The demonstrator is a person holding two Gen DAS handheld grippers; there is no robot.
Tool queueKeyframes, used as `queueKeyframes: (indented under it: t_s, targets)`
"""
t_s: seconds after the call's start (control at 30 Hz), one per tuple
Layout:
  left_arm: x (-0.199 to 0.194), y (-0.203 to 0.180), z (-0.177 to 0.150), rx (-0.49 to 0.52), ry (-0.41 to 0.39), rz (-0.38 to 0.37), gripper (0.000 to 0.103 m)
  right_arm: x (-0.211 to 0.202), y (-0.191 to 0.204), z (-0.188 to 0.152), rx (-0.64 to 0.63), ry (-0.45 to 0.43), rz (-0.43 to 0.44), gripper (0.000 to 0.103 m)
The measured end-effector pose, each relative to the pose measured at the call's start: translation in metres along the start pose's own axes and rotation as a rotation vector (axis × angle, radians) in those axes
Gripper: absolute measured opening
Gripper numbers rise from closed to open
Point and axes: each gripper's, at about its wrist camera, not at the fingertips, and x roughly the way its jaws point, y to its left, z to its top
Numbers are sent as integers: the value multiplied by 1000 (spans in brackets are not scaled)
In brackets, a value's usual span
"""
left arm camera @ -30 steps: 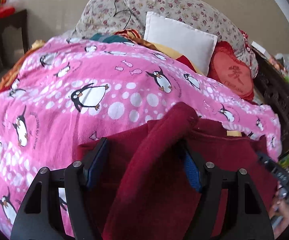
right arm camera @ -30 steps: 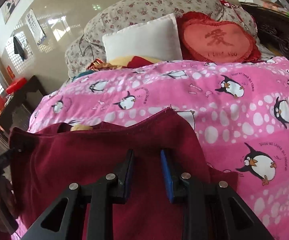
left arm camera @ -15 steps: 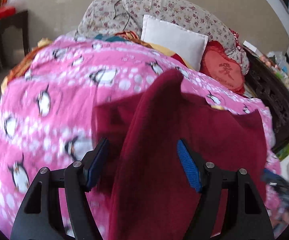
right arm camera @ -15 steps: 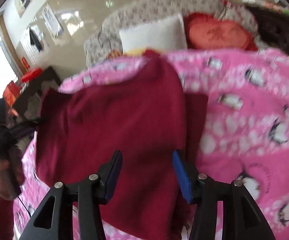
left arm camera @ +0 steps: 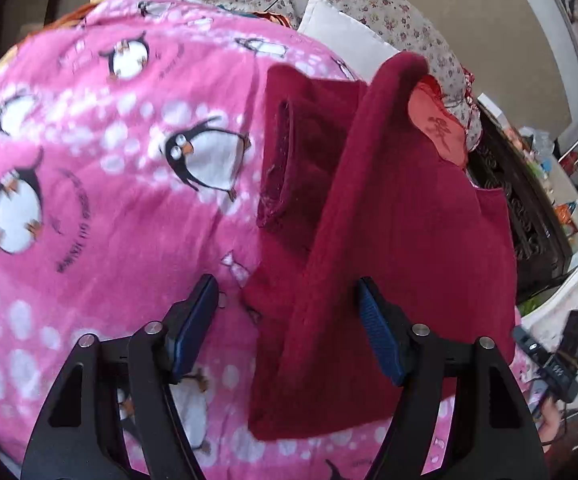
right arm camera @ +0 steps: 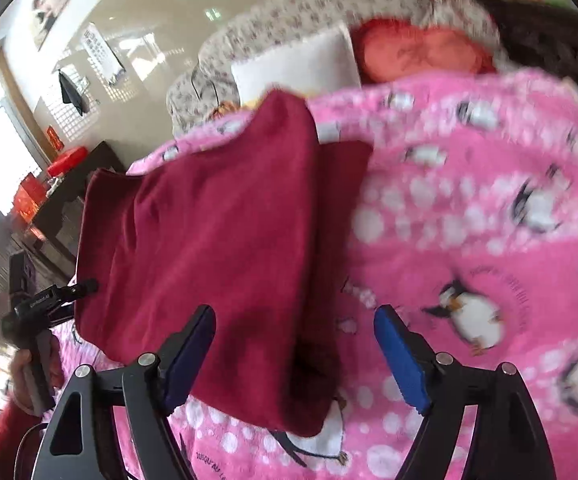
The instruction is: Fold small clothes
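A dark red garment point(left arm camera: 401, 232) lies folded over on the pink penguin blanket point(left arm camera: 89, 184), one ridge of cloth standing up along its middle. My left gripper point(left arm camera: 289, 328) is open, its blue pads either side of the garment's near left edge, holding nothing. In the right wrist view the same garment point(right arm camera: 217, 248) lies on the blanket point(right arm camera: 469, 240). My right gripper point(right arm camera: 295, 356) is open wide above the garment's near right corner, empty. The other gripper point(right arm camera: 49, 296) shows at the garment's far left edge.
A white pillow point(left arm camera: 341, 40), a floral cushion point(left arm camera: 369, 0) and a red heart cushion point(left arm camera: 437, 128) lie at the head of the bed. A dark carved bed frame point(left arm camera: 521, 216) runs along the right. A dark side table point(right arm camera: 65, 200) stands at left.
Both grippers opened and let go of the garment. It was lifted and swung forward, and now lies folded further up the blanket. Both grippers have drawn back.
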Motion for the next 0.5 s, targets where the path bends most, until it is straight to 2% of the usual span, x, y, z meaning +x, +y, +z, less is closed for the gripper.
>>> queueKeyframes:
  t_s: [0.03,0.1,0.13,0.17,0.2,0.27,0.3,0.4,0.5]
  targets:
    - [1,-2,-1,1,-22,-13,83,8,-2,0,6,11,34,82]
    - [5,-10,-1,16,-29,-16,93,15,-1,0,-1,-23,65,82]
    - [8,-15,-2,32,-28,-8,94,16,0,0,-2,-37,82,76]
    - [12,-22,-3,60,-19,-4,94,19,3,0,-10,-32,101,64]
    - [17,-29,-4,91,11,-10,93,23,7,0,-30,-12,114,42]
    - [22,-33,-3,107,43,-26,56,24,12,-2,-46,-15,100,31]
    - [26,-33,-4,80,94,-73,36,22,12,-2,-40,-14,117,25]
    - [15,-30,-5,26,98,-129,29,-2,12,0,13,-46,233,20]
    - [-18,-38,-12,50,98,-173,28,-32,35,-8,-38,-55,266,19]
